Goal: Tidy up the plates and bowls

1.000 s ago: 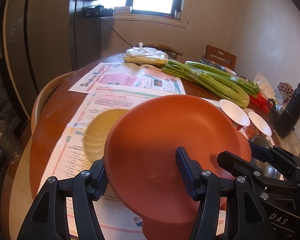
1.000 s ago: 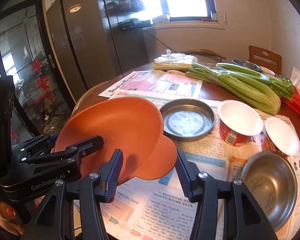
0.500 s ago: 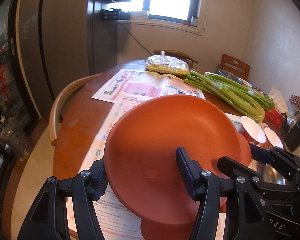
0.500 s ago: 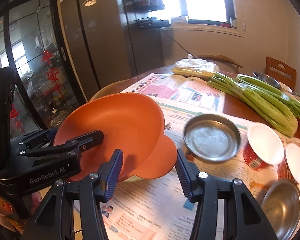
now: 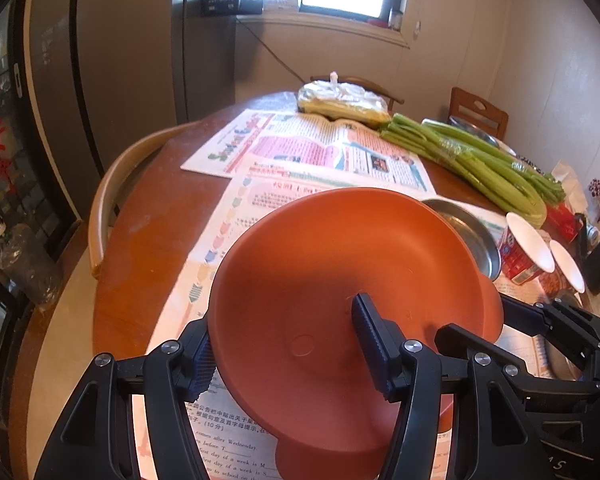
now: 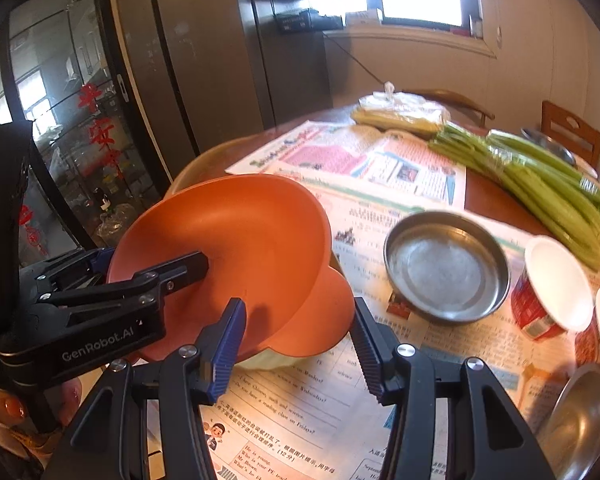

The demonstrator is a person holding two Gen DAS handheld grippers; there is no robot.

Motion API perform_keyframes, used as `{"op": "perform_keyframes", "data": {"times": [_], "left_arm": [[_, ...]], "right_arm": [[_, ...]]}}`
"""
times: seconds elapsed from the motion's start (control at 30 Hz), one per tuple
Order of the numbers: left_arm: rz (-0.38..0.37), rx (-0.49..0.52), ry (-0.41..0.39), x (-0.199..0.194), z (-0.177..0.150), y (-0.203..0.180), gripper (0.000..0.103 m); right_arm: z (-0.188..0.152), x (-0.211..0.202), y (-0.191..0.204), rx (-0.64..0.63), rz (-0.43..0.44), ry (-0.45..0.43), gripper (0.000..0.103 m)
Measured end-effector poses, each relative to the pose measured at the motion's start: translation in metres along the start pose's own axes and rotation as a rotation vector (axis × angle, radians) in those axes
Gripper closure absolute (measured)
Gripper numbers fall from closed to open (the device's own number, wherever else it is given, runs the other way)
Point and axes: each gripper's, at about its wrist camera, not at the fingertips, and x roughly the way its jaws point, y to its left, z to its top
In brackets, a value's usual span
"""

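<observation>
The left tongs [image 5: 286, 346] slope down toward the worktop [image 5: 148, 232] and are clamped on the near wall of the orange bowl [image 5: 340, 272], one blue pad outside the rim and the other inside the hollow; the bowl is held tilted, its mouth tipped toward the left camera. The right tongs [image 6: 296, 344] slope down at a similar pitch and close on the bowl's flat ear-like tab [image 6: 320, 312], one pad at each edge of the tab, though the view does not settle how firmly they press; seen from the right wrist, the left tool reaches in from the left with one finger [image 6: 180, 270] lying inside the bowl. A hand [image 6: 40, 400] with painted nails grips that left tool low in the corner. The orange bowl sits over a pale bowl [image 6: 272, 358], only a sliver of which shows beneath it, on the newspaper [image 6: 300, 408]; whether the two touch is not clear. A shallow steel dish [image 6: 446, 268] lies just beside the orange bowl; two red cups [image 6: 548, 288] stand beyond it; another steel bowl [image 6: 580, 416] rests near the edge; celery stalks [image 6: 540, 184] lie further back.
</observation>
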Motion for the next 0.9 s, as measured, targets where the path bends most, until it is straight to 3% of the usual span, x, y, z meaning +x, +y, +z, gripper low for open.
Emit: {"op": "perform_keyframes", "data": {"times": [0.57, 0.9], "left_arm": [[0.0, 0.027, 0.061, 0.035, 0.001, -0.005, 0.04], [0.021, 0.021, 0.056, 0.043, 0.002, -0.001, 0.038]], "right_arm": [[-0.012, 0.025, -0.014, 0.068, -0.015, 0.075, 0.05], [-0.013, 0.034, -0.013, 0.075, -0.017, 0.094, 0.05]]}}
